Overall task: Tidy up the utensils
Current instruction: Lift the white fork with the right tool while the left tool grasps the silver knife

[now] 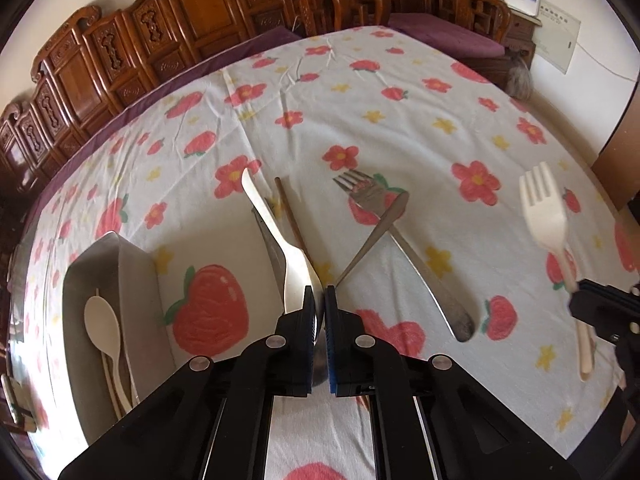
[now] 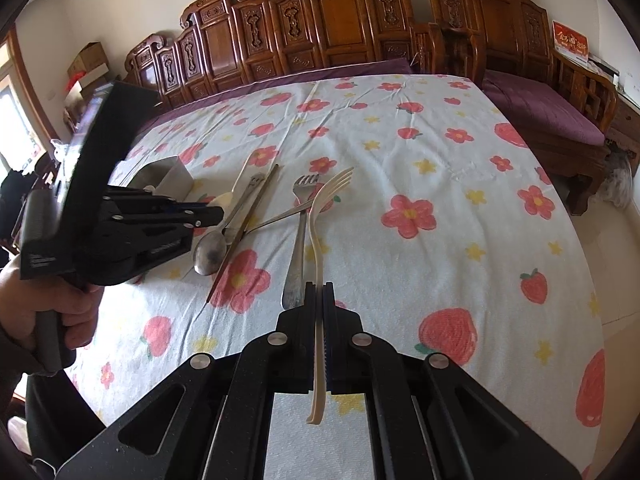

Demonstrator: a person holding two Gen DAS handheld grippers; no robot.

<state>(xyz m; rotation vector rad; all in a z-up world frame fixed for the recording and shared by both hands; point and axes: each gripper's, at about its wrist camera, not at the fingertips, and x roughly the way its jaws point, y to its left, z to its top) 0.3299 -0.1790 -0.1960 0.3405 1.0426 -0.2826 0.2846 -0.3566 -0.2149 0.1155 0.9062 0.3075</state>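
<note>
My left gripper (image 1: 319, 294) is shut on a cream plastic spoon (image 1: 276, 236), whose handle points away; it also shows in the right wrist view (image 2: 218, 213). My right gripper (image 2: 319, 292) is shut on a cream plastic fork (image 2: 320, 232), held above the cloth; the fork also shows in the left wrist view (image 1: 544, 208). A metal fork (image 1: 404, 248) and a metal spoon (image 2: 210, 252) lie crossed on the cloth with a brown chopstick (image 1: 290, 216). A metal container (image 1: 92, 264) at the left holds a cream spoon (image 1: 103, 328).
The table is covered by a white cloth with red flowers and strawberries (image 1: 400, 120). Carved wooden chairs (image 2: 340, 28) and a bench with a purple cushion (image 2: 544, 108) stand behind it. The person's hand (image 2: 52, 292) holds the left gripper.
</note>
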